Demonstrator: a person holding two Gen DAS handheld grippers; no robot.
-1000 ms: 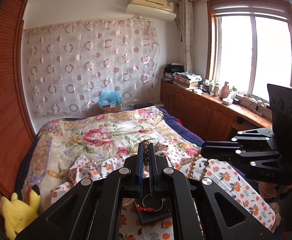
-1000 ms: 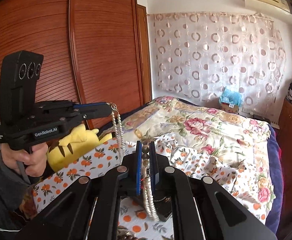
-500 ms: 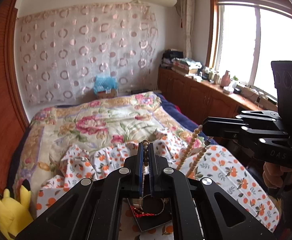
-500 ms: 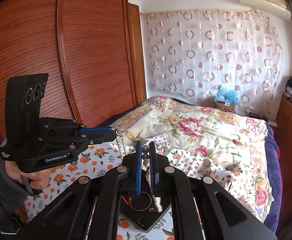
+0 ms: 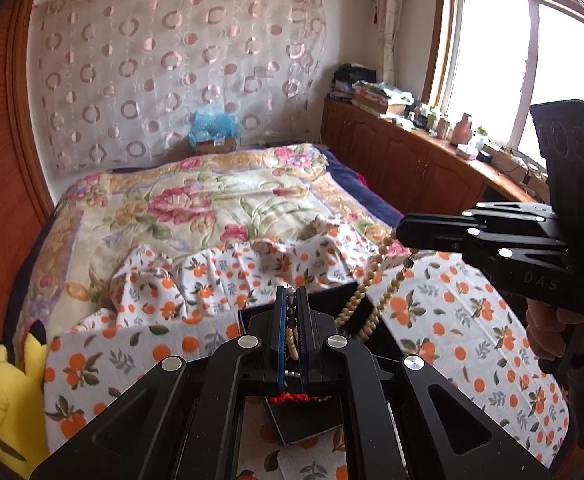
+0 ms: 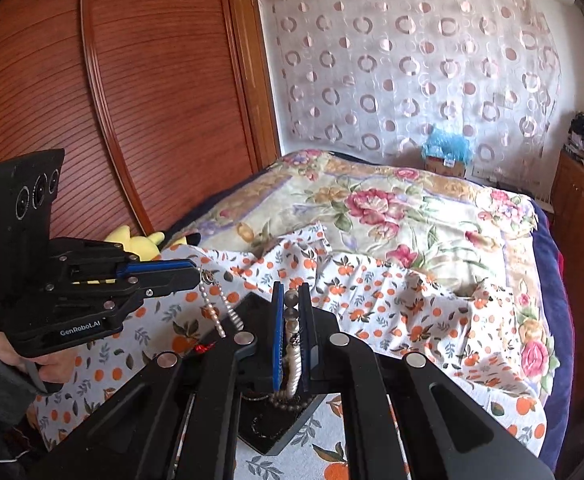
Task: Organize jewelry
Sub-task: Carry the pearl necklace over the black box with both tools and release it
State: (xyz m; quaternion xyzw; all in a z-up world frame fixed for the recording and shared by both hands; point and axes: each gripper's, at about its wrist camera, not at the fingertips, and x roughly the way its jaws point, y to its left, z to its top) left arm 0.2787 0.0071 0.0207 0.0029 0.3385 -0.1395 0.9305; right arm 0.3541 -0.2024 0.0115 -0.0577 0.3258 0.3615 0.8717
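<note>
Left wrist view: the left gripper [image 5: 291, 312] is clamped on a pearl necklace [image 5: 291, 342], above the black tray [image 5: 312, 420] on the bed [image 5: 212, 208]. To the tray's right, the right gripper [image 5: 406, 236] pinches the same strand, which sags down to the tray.

Right wrist view: the right gripper [image 6: 291, 312] is closed on the necklace [image 6: 294, 360] over the tray [image 6: 268, 432]; the left gripper [image 6: 196, 274], left of the tray, holds the clasp end.

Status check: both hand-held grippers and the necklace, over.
Left hand-held gripper and right hand-held gripper both shut on bead necklace. Strand hangs over black tray. Nothing in the way.
</note>
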